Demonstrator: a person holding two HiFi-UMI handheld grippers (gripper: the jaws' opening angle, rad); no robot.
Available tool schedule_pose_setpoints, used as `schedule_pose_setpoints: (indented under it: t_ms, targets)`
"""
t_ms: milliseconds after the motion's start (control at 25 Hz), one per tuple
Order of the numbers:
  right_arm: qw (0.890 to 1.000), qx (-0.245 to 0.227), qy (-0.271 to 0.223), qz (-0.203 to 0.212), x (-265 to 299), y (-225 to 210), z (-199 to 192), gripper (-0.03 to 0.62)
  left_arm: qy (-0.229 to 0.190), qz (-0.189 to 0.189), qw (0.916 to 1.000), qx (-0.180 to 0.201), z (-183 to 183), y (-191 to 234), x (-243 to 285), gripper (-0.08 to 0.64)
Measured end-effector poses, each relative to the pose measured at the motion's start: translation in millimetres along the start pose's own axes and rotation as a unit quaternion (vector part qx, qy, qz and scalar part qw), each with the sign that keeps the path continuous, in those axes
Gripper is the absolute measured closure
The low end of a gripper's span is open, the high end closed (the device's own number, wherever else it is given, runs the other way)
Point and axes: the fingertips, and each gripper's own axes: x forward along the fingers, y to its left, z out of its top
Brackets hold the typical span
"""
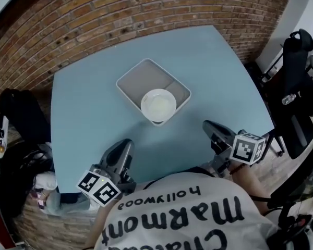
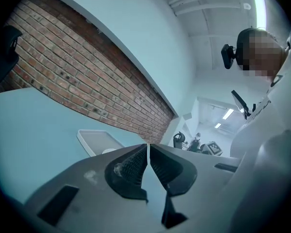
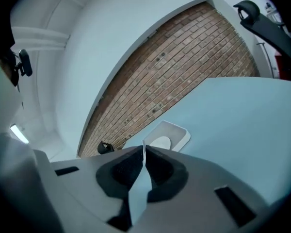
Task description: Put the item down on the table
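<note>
Two grippers in play, both down at the near edge of the blue table, close in front of the person's white printed shirt. First the left gripper: its own view shows the two ribbed pads meeting at the tips, closed, with nothing caught between them. Over to the right gripper, same story: jaws drawn together at the tips, only a hairline of light between them, and no object in there. One marker cube rides on each, so two cubes, both on the person's side of the jaws. Out in the middle of the table, well apart from both grippers, sits one pale square tray, turned corner-on to the person. One round white bowl rests inside it, tucked into the corner nearest the person, and neither gripper touches it. One brick wall runs along the far side, and one black chair stands off to the right.
</note>
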Motion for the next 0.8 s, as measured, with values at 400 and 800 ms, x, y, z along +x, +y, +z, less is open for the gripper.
schedule_pose_setpoints:
  t_ms: [400, 800]
  targets:
    - [0.999, -0.011, 0.020, -0.046, 1, -5, -13, 0.583, 0.004, 0.007, 0.9997, -0.022, -11, 11, -6, 0.537]
    - [0.999, -0.010, 0.031, -0.023, 9, 4, -10, 0.583, -0.007, 0.020, 0.9993, -0.030, -9, 11, -14, 0.537]
